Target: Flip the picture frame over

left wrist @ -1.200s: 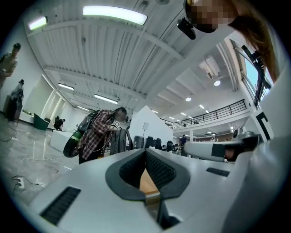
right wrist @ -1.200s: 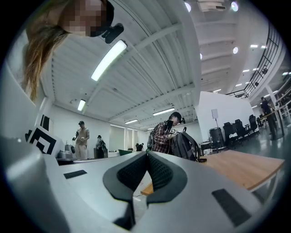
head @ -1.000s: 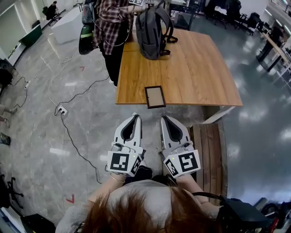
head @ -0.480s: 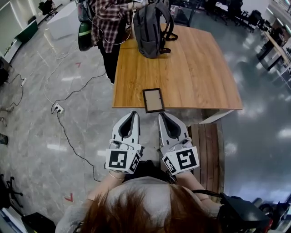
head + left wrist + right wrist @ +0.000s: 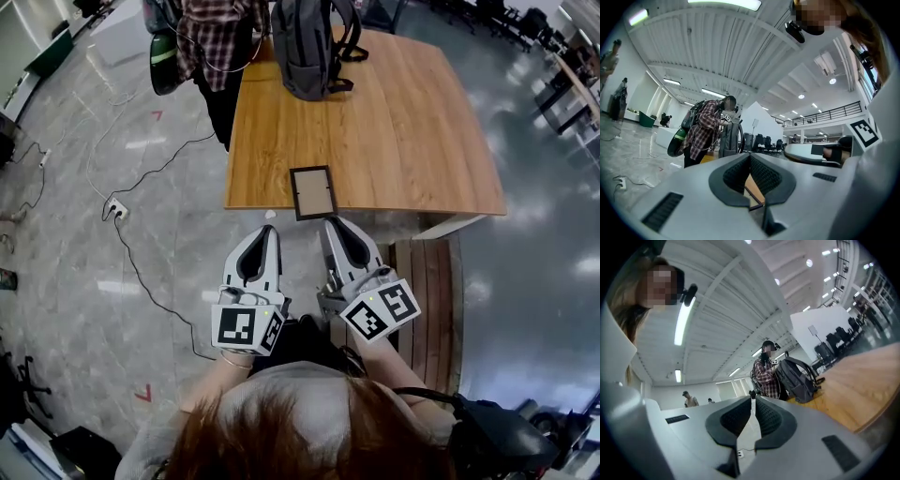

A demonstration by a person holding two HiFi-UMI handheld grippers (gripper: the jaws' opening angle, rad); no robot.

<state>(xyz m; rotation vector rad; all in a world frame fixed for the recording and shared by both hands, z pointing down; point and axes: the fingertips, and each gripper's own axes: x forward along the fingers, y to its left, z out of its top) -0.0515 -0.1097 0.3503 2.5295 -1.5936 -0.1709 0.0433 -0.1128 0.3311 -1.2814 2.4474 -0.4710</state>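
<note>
The picture frame [image 5: 313, 192], dark-rimmed with a tan panel, lies flat at the near edge of the wooden table [image 5: 412, 122]. Both grippers hang over the floor just short of that edge. My left gripper [image 5: 273, 231] is shut and empty, a little left of and below the frame. Shut and empty too, my right gripper [image 5: 326, 223] has its tips almost under the frame's near edge, its marker cube tilted. In the left gripper view the closed jaws [image 5: 750, 155] fill the middle, and a strip of the frame [image 5: 753, 191] shows through the gap below them.
A grey backpack [image 5: 305, 47] stands at the table's far side, with a person in a plaid shirt [image 5: 211, 37] beside it. A slatted wooden bench [image 5: 431, 300] lies to my right. A power strip [image 5: 114, 208] and cable lie on the floor at left.
Both grippers have come forward toward the table edge, so the frame now lies just beyond their tips. The right gripper has rolled, tilting its marker cube.
</note>
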